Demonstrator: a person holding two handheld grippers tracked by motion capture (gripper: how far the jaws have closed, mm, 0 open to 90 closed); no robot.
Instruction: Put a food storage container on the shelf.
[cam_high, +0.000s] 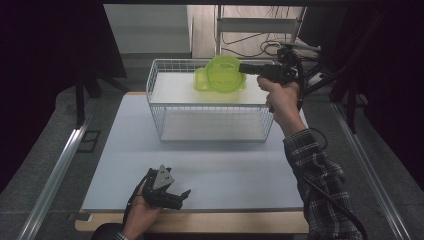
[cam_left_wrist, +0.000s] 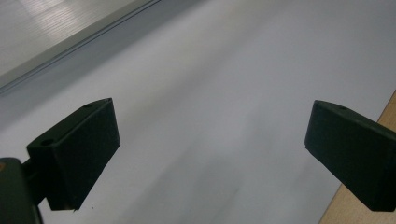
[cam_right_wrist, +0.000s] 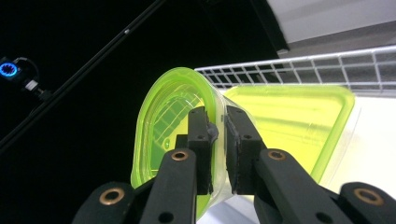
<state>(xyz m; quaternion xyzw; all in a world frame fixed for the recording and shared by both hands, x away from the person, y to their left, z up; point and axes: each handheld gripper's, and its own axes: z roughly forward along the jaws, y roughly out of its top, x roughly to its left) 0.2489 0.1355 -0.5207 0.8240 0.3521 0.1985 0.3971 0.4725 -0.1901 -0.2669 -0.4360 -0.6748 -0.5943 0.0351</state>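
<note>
At the near left of the white table (cam_high: 125, 150), the left gripper (cam_high: 182, 196) is held low in the person's left hand (cam_high: 142, 212), just above the table's front edge, with its grey three-cornered plate turned upward. In the left gripper view its two black jaws are seen spread wide apart, with nothing but bare tabletop between them, and a strip of the wooden table edge (cam_left_wrist: 369, 200) is seen at the lower right. Farther along, at the back middle of the table, a white wire basket (cam_high: 165, 127) is set, its long side facing the person. Above the basket's far half, a round green bowl (cam_high: 223, 73) is held tipped up on its side, so that its opening is turned toward the camera in the high view; just behind and below it a square green container (cam_high: 202, 82) is seen, close to the bowl, though whether the two touch cannot be told. To the right, the right gripper (cam_high: 243, 67) is held level by the right hand (cam_high: 277, 92), raised over the basket's right end, a plaid sleeve (cam_high: 320, 185) trailing down to the near right. In the right gripper view (cam_right_wrist: 218, 140) its jaws are seen nearly closed, pinched on the bowl's wall (cam_right_wrist: 154, 135), one jaw inside the rim and the other outside, with the container (cam_right_wrist: 289, 116) lying beyond and the basket's wire rim (cam_right_wrist: 327, 65) above.
</note>
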